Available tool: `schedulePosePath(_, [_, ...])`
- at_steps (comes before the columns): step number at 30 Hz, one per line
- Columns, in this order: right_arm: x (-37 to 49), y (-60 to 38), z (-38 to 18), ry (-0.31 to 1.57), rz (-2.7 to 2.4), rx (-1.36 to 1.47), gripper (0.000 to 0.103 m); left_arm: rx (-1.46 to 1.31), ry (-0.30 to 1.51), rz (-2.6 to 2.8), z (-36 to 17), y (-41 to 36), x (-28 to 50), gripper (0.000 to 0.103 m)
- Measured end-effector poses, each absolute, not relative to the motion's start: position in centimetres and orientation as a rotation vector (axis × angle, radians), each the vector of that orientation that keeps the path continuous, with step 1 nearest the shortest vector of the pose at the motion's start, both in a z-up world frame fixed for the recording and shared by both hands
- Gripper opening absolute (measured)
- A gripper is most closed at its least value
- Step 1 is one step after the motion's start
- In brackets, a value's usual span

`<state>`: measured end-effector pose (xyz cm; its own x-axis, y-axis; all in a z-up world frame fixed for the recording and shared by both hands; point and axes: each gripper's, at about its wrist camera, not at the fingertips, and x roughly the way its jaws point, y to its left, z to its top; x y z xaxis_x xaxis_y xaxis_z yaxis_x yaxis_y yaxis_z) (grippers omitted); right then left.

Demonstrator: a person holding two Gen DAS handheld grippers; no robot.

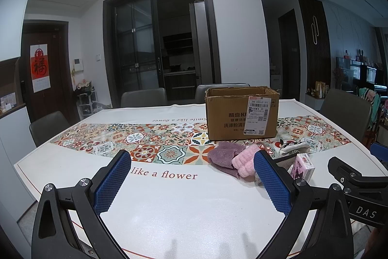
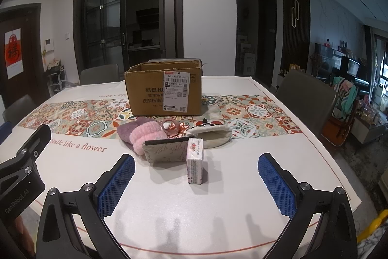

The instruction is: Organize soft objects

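Both the left tongs [image 1: 191,182] and the right tongs [image 2: 196,182] are spread wide over the table [image 2: 278,132], holding and touching nothing. The soft things lie bunched before the open cardboard box [image 2: 165,94] (pink sock [image 2: 145,137], purple sock [image 2: 127,131], pouch [image 2: 165,152]), with the tissue pack [image 2: 195,163] nearest the right tongs.
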<state>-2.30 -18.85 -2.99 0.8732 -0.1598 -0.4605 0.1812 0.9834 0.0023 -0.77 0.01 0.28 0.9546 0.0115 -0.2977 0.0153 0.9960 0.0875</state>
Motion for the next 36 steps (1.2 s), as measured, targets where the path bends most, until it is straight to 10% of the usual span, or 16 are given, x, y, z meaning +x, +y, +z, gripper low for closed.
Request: schedulePosePath(36, [-1.1, -19.1, -3.5, 0.532, -0.147, 0.063, 0.103, 0.124, 0.329, -0.027, -1.0, -0.4, 0.5, 0.103])
